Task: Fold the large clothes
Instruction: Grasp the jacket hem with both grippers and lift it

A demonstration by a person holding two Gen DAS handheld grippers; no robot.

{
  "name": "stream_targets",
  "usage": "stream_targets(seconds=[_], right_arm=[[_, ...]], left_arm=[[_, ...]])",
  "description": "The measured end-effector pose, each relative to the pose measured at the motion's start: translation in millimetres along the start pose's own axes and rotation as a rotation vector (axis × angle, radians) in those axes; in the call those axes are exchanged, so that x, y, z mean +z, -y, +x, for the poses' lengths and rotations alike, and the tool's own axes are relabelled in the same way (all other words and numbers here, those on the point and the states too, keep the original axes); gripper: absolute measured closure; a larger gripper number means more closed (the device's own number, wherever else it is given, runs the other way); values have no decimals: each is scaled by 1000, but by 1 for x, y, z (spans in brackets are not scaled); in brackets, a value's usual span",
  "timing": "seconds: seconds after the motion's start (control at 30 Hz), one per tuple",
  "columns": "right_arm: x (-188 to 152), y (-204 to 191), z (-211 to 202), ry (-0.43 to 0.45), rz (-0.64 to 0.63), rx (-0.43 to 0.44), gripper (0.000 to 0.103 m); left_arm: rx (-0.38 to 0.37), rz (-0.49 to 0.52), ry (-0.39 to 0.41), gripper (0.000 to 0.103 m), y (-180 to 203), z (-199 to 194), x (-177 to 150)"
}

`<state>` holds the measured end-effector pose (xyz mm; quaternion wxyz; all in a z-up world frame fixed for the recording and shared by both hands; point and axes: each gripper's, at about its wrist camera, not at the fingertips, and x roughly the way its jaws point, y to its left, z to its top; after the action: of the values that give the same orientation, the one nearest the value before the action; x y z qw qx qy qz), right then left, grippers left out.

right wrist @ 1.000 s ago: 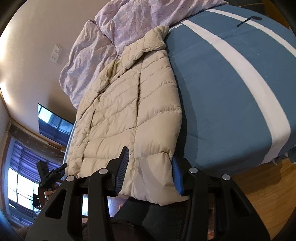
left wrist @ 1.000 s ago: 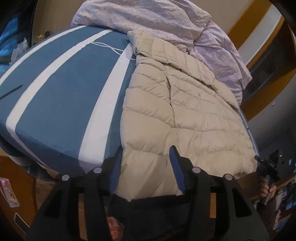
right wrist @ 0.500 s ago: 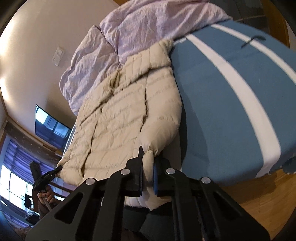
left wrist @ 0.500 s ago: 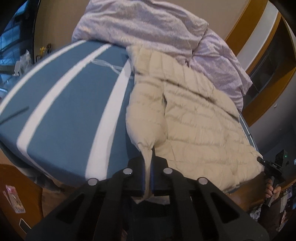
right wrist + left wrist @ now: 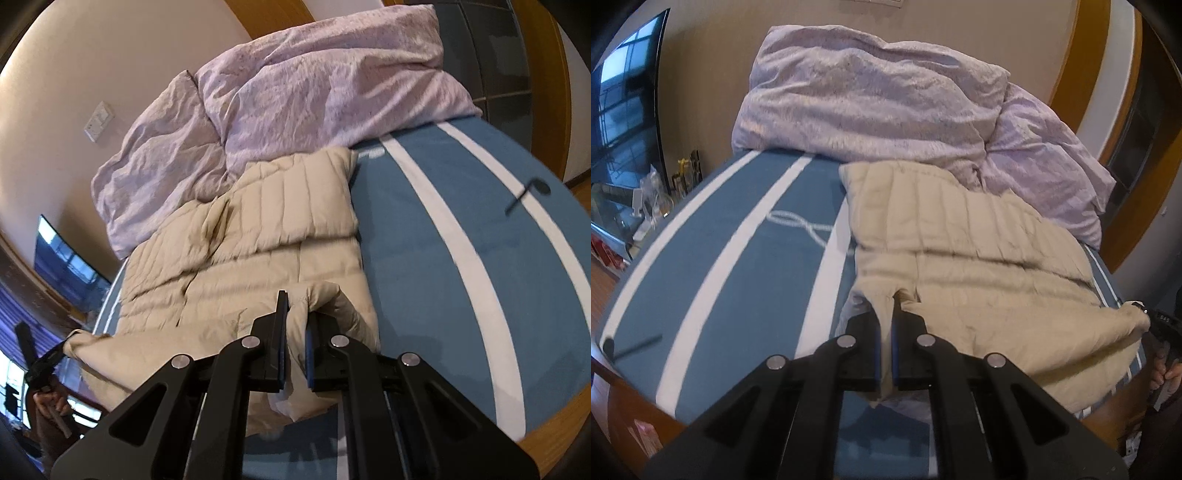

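A beige quilted puffer jacket (image 5: 960, 229) lies along one side of the blue bed cover with white stripes (image 5: 738, 258), its collar toward the lilac duvet. My left gripper (image 5: 885, 315) is shut on one corner of the jacket's hem, which is lifted off the bed. My right gripper (image 5: 297, 312) is shut on the other hem corner of the jacket (image 5: 258, 221), also raised. Each gripper shows small in the other's view: the right gripper (image 5: 1145, 314) at the far right, the left gripper (image 5: 62, 347) at the far left. The hem hangs slack between them.
A crumpled lilac duvet (image 5: 868, 92) is heaped at the head of the bed behind the collar. A thin black object (image 5: 528, 192) lies on the cover (image 5: 424, 240) away from the jacket. A dark screen (image 5: 620, 92) and cluttered shelf stand left; wooden floor (image 5: 554, 424) borders the bed.
Both grippers went from open around the hem to shut on it. They have since risen and moved toward the collar, lifting the jacket's lower edge off the bed.
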<state>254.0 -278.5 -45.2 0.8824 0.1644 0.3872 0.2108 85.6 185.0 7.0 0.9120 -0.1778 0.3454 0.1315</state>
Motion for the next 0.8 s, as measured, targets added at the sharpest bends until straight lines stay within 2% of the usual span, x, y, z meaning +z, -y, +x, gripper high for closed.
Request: stream_targets(seconds=[0.33, 0.8], right_arm=[[61, -17, 47, 57, -39, -73, 95], [138, -18, 131, 93, 6, -90, 95]], left_arm=[[46, -38, 23, 99, 4, 49, 70], [127, -49, 26, 99, 12, 135, 147]])
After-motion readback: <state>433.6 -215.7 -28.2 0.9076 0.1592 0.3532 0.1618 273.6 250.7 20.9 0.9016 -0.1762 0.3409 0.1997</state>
